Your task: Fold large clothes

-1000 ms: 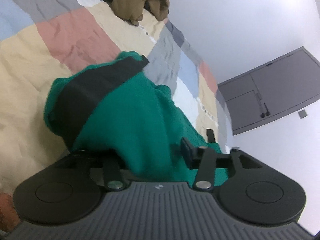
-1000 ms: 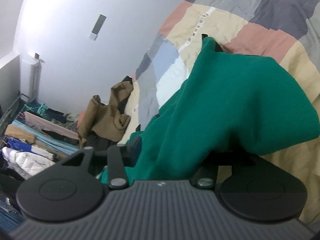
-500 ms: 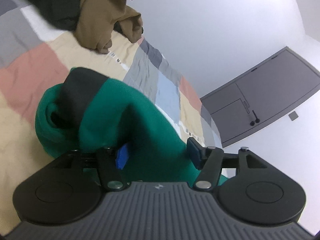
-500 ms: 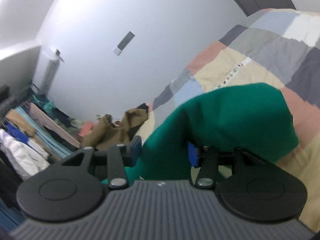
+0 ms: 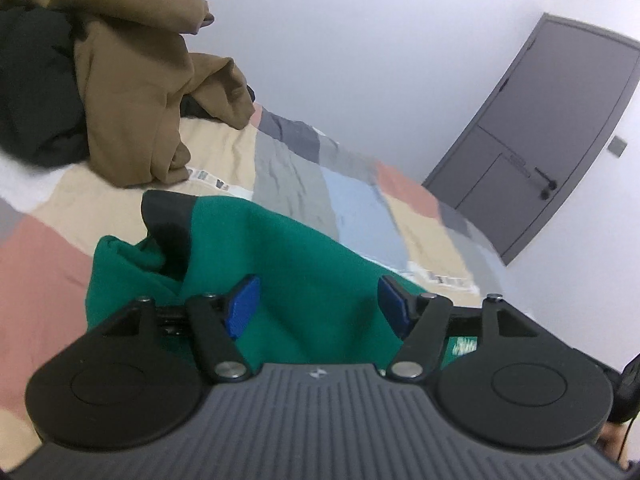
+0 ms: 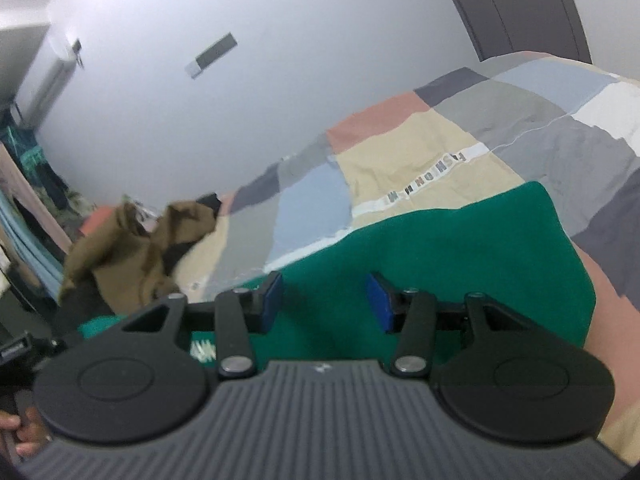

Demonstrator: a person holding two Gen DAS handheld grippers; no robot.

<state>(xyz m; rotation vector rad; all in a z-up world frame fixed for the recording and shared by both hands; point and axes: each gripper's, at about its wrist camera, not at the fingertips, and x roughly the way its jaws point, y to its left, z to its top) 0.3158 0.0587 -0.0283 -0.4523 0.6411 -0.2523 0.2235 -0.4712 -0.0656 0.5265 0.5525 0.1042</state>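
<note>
One green cotton sweatshirt [image 5: 304,264] lies on the patchwork bedspread [image 6: 420,160]. Left gripper [image 5: 316,300], just widened, and right gripper [image 6: 324,300] gape, apparently gripping nothing.

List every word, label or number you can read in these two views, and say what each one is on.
"FASHION", seen upside down, with more letters after it too blurred to read: on the white strip of the patchwork bedspread.
Print on the strip in the left view: too blurred.
White mark on the green garment: unreadable.
</note>
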